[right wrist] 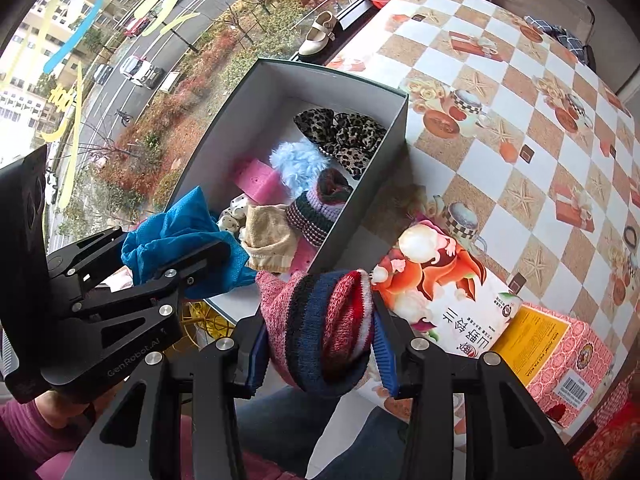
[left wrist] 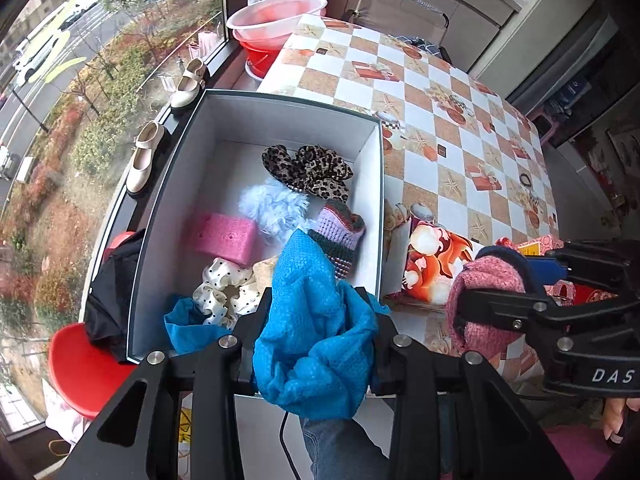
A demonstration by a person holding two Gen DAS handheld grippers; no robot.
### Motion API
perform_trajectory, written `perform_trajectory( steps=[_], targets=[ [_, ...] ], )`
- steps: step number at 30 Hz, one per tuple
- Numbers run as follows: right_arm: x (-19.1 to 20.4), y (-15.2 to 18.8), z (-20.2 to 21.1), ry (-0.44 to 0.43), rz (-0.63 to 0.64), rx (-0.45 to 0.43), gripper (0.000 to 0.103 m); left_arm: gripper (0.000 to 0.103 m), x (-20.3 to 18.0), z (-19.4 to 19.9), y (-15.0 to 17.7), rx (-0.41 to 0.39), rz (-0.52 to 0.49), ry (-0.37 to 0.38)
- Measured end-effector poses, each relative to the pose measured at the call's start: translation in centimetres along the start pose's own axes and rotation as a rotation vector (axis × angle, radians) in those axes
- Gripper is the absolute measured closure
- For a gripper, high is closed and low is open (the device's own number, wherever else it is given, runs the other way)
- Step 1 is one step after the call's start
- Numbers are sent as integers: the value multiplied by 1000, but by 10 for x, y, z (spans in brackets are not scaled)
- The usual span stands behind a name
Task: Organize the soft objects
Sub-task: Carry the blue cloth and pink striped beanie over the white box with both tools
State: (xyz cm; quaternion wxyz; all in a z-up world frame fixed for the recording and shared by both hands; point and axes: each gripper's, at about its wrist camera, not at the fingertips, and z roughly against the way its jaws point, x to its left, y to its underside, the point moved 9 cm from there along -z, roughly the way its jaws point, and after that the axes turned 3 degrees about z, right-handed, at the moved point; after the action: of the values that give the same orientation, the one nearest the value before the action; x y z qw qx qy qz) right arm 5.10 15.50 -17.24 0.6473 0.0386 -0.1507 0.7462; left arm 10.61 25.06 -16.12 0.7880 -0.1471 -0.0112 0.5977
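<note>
1. Nearest in the left wrist view, the left claw [left wrist: 316, 332] is clamped on a crumpled blue cloth [left wrist: 316, 320]. The cloth bulges up between the two fingers, and a loose corner of it trails down over the near-left corner of the box [left wrist: 256, 120].

2. Nearest in the right wrist view, the right claw [right wrist: 320, 344] is closed on a rolled striped knit piece [right wrist: 320, 328], pink, navy, red and white. The blue pads [right wrist: 384, 356] press on both sides of it, so it is gripped firmly.

3. The deciding relation is that the open box lies ahead of both claws and below them. The left claw is already over its near edge, while the right claw sits off the box's near-right corner, beside a printed carton [right wrist: 444, 288] on the surface [right wrist: 520, 128]. I judge that the left hand is nearer and could drop first; the right must shift toward the left before releasing.

4. The box's long axis runs away from the claws toward the window [left wrist: 80, 100].

5. Inside the box, from near to far, lie a polka-dot scrunchie [left wrist: 224, 292], a beige cloth [right wrist: 268, 236], a pink sponge [left wrist: 228, 236], a striped knit item [left wrist: 340, 232], a pale blue fluffy piece [left wrist: 276, 208] and a leopard-print scrunchie [left wrist: 312, 172]. The near end is crowded, and the clearest floor seems to be at the far left.
</note>
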Motion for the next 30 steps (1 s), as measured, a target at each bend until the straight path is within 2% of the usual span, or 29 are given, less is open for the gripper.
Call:
perform_trajectory(
  steps=[13,30],
  targets=[
    [30,-33,-4,9,110,7,58,63,38,-5,2,-6,119,-53],
    [47,-67,-18,16,158,10,58,63,48,-21,-7,18,155,-80]
  ],
)
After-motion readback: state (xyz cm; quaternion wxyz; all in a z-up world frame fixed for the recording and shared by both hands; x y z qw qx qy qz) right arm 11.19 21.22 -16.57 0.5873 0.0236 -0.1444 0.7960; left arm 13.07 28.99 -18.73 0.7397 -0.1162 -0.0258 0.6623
